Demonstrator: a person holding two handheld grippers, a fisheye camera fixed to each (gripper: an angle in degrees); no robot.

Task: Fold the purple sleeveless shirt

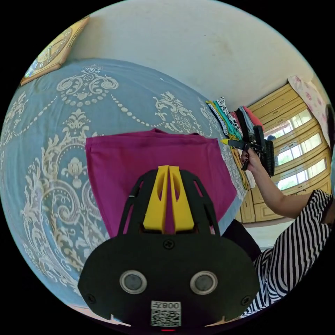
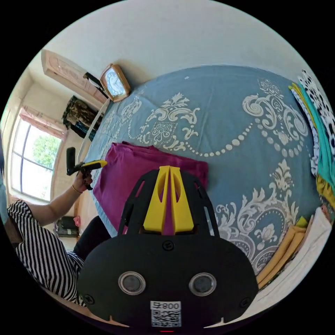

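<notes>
The purple sleeveless shirt (image 1: 139,164) lies folded into a flat rectangle on the blue patterned bedspread (image 1: 52,139), near the bed's edge. In the left gripper view my left gripper (image 1: 169,166) hovers over the shirt with its yellow jaws shut and nothing between them. My right gripper (image 1: 226,141) is held in a hand beyond the shirt's right side. In the right gripper view the shirt (image 2: 139,164) lies under my right gripper (image 2: 169,167), whose jaws are shut and empty. The left gripper (image 2: 104,162) is off the shirt's left edge, held in a hand.
A stack of folded clothes (image 1: 226,118) (image 2: 321,132) sits on the bed by the wall, with yellow and white folded pieces (image 2: 289,251) nearer. A clock (image 2: 114,82) leans at the bed's far corner. A person in a striped top (image 2: 42,244) stands at the bed's edge.
</notes>
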